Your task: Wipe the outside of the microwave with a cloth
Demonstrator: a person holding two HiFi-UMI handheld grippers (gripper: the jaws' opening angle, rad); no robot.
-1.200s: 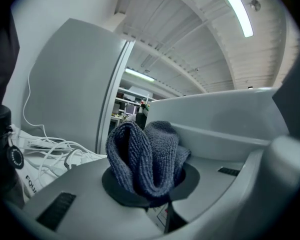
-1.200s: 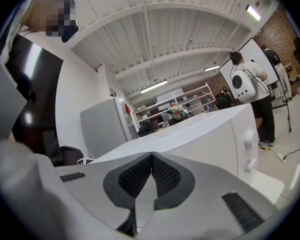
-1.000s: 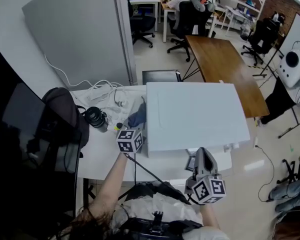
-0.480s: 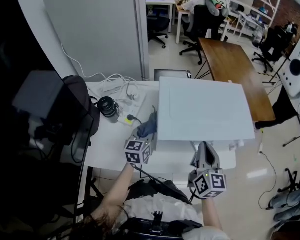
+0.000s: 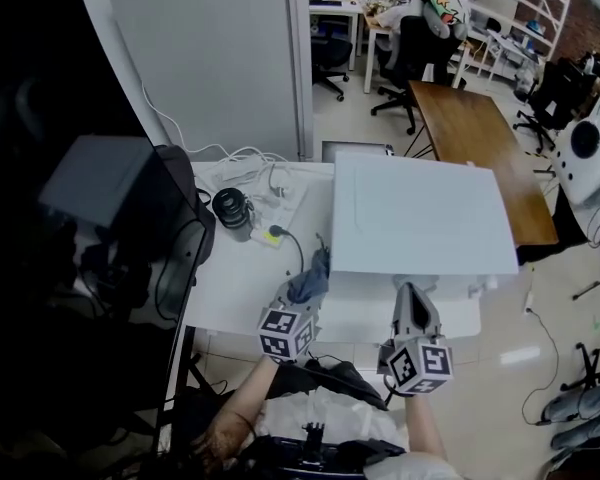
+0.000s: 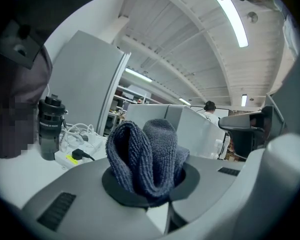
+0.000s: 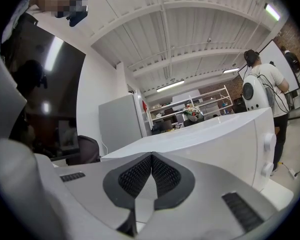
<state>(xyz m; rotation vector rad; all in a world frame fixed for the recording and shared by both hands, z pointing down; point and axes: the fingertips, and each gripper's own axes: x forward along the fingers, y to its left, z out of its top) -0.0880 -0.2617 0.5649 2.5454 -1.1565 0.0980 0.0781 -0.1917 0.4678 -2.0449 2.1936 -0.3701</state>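
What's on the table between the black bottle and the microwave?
A white power strip with a black plug in it, plus loose white cables behind; the head view shows this.

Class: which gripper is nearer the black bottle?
Left. The left gripper, shut on the cloth, is at the microwave's near-left corner, right of the bottle; the right gripper is farther right, at the microwave's front.

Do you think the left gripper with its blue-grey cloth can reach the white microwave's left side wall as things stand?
Probably yes. The left gripper is shut on the blue-grey cloth by the front left corner of the white microwave, nothing between; the white power strip and black bottle lie farther left.
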